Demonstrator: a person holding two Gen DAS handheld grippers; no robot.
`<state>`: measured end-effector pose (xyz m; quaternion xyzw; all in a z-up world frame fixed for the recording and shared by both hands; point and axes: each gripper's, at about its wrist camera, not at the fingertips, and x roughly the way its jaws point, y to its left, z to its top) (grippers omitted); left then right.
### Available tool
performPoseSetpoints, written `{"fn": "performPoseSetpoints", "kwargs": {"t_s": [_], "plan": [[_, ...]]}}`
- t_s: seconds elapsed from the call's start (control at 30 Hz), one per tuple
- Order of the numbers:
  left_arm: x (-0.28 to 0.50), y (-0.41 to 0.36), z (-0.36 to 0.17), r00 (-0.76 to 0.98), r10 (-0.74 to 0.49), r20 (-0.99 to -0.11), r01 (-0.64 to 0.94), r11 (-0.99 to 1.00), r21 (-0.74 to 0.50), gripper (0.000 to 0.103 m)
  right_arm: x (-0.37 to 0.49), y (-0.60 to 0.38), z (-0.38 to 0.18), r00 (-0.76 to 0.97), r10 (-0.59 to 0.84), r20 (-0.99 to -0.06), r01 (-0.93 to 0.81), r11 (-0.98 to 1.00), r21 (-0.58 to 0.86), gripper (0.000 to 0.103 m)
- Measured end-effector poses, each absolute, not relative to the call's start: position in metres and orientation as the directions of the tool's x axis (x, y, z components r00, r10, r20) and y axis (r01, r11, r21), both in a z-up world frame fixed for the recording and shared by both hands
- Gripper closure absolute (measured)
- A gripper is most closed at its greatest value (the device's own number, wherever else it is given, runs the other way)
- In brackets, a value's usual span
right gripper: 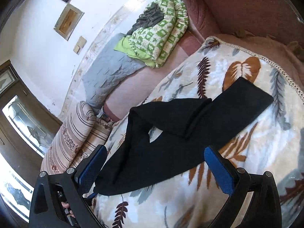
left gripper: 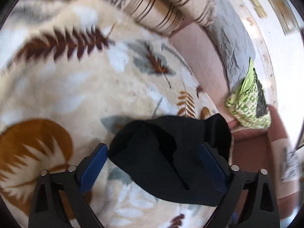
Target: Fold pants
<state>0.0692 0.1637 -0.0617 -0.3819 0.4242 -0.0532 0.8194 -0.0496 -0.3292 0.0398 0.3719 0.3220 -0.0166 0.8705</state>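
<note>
Black pants (right gripper: 167, 144) lie on a cream blanket with leaf print (right gripper: 237, 171), one leg stretched toward the far right and a fold across the middle. My right gripper (right gripper: 153, 163) is open, its blue pads either side of the near end of the pants. In the left wrist view the pants (left gripper: 167, 155) bunch up between the blue pads of my left gripper (left gripper: 153, 163), which stands open around the cloth. That view is blurred.
A striped cushion (right gripper: 76, 136) lies at the left, also in the left wrist view (left gripper: 152, 5). A grey quilt (right gripper: 108, 72) and a green patterned bundle (right gripper: 161, 30) sit on the pink sofa (right gripper: 237, 9). The blanket's braided edge (right gripper: 281, 70) runs at the right.
</note>
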Motion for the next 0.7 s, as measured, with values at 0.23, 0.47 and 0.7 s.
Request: {"fn": "performPoseSetpoints", "kwargs": {"t_s": [0.23, 0.47, 0.7], "plan": [[0.036, 0.091, -0.006, 0.751, -0.091, -0.654, -0.149, 0.942, -0.302, 0.004, -0.024, -0.293, 0.048, 0.647, -0.025, -0.762, 0.384, 0.874, 0.297, 0.001], [0.021, 0.024, 0.0, 0.75, -0.024, -0.661, -0.01, 0.999, -0.048, 0.003, -0.015, -0.242, 0.074, 0.684, -0.205, -0.7, 0.22, 0.973, -0.071, 0.001], [0.028, 0.023, -0.001, 0.731, -0.048, -0.681, 0.037, 0.999, -0.031, 0.003, -0.021, -0.229, 0.077, 0.724, -0.171, -0.669, 0.173, 0.983, -0.064, 0.001]]}}
